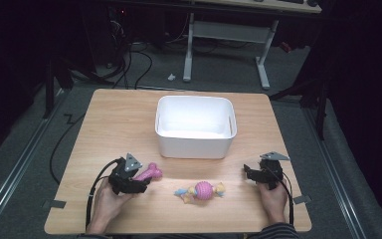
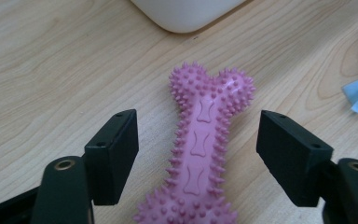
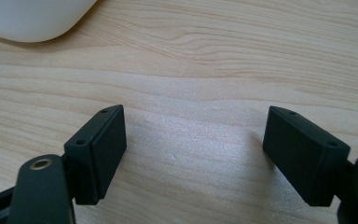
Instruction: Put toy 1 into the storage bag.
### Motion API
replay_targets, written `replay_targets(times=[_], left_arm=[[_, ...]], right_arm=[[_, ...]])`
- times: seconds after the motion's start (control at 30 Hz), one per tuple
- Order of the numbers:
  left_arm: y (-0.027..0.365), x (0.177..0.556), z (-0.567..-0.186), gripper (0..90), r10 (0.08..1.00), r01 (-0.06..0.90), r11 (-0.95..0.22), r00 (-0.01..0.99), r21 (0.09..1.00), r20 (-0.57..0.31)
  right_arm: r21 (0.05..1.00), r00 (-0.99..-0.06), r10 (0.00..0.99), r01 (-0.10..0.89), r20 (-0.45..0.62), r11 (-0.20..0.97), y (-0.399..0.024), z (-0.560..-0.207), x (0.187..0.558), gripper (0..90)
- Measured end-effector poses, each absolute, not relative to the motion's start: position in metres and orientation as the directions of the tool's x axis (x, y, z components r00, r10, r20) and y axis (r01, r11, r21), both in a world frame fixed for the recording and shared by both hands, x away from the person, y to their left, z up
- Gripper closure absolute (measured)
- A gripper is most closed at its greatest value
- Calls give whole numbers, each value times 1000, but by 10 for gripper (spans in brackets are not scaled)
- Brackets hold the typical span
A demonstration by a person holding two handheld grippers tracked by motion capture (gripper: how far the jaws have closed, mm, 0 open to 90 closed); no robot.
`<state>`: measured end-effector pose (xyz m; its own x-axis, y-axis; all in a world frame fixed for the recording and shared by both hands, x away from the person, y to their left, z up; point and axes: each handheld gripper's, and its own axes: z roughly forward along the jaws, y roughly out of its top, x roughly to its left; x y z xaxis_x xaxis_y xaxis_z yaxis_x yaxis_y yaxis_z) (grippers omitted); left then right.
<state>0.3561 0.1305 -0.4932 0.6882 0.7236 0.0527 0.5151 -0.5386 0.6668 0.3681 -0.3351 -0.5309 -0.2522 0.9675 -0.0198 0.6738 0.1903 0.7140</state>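
A pink spiky bone toy (image 1: 152,172) lies flat on the wooden table at the front left. My left gripper (image 1: 143,180) sits low around it, held by a hand. In the left gripper view the bone (image 2: 200,154) runs lengthwise between the two black jaws of the left gripper (image 2: 198,128), with a gap of bare wood on each side, so the jaws stand open around it. My right gripper (image 1: 247,172) rests at the front right, pointing left. In its own view the right gripper (image 3: 193,128) is wide open over bare wood.
A white plastic bin (image 1: 195,144) stands in the middle of the table (image 1: 119,119), behind both grippers; its corner shows as the bin (image 2: 186,11) and the bin (image 3: 28,18). A pink ball toy with coloured rope ends (image 1: 203,190) lies between the hands.
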Motion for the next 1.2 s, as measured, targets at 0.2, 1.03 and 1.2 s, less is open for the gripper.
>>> replay_targets(times=[0.2,1.03,1.2], left_arm=[[127,360,-499,299,716,518,-559,695,647,62],[122,370,-510,540,695,556,-604,718,571,35],[122,371,-508,583,684,550,-620,728,560,43]], right_arm=[[715,-258,966,672,-20,194,-335,-531,368,220],[715,-255,967,672,-19,192,-335,-531,368,220],[715,-256,967,672,-19,192,-335,-531,368,220]])
